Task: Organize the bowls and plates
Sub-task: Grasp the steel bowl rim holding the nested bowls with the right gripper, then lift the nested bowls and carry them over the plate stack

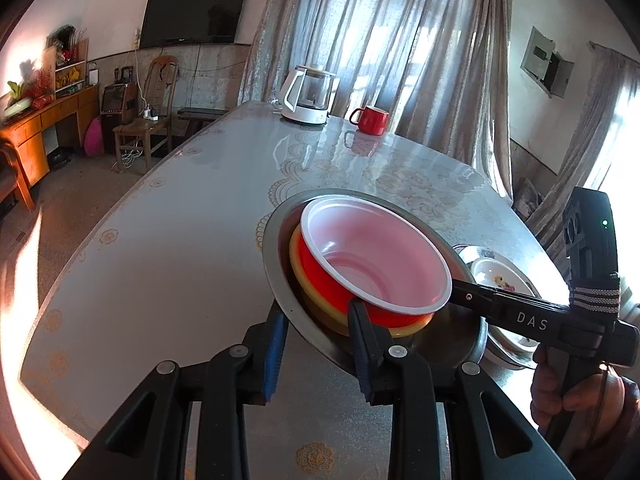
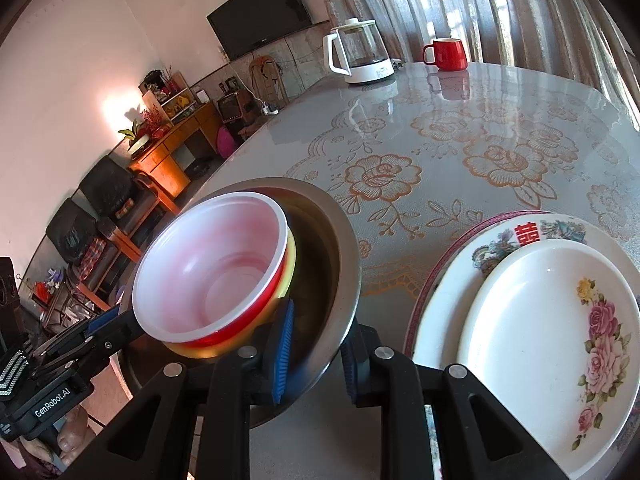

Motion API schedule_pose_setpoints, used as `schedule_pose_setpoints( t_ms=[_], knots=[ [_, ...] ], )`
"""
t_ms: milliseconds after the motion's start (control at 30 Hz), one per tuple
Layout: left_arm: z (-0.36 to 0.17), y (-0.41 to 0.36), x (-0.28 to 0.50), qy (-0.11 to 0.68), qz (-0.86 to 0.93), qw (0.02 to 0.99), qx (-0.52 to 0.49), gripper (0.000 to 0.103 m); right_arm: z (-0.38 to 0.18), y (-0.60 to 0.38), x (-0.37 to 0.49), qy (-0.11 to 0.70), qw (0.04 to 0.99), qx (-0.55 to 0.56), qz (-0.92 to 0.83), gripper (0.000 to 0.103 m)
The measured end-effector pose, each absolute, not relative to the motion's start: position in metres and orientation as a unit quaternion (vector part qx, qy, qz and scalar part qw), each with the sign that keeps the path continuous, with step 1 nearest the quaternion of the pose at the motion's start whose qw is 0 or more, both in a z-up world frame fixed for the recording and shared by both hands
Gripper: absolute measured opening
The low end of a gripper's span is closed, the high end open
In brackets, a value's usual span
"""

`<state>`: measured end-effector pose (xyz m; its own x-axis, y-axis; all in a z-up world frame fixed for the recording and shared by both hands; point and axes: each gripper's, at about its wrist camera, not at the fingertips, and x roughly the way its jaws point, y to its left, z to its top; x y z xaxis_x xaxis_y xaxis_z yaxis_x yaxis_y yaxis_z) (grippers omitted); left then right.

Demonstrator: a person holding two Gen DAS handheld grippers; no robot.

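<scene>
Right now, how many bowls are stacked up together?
3. The metal bowl is on the outside, the yellow bowl sits inside it, and the red bowl with a white inside is on top. More could hide underneath.

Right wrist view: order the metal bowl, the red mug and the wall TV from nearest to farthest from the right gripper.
1. Metal bowl: its rim is clamped in the right gripper.
2. Red mug: far side of the table, near the curtains.
3. Wall TV: beyond the table, upper middle.
</scene>
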<state>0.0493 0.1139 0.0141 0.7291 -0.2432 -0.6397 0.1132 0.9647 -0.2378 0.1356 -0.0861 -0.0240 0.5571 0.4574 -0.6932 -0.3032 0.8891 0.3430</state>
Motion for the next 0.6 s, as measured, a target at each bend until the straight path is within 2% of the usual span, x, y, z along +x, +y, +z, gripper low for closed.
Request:
schedule_pose_setpoints(
  t_ms=[600],
  knots=[
    [0.033, 0.072, 0.054, 0.339, -0.145, 0.927, -0.062, 0.031, -0.010, -0.123, 0.127, 0.397, 0.893, 0.110, 0.182, 0.021]
  ],
)
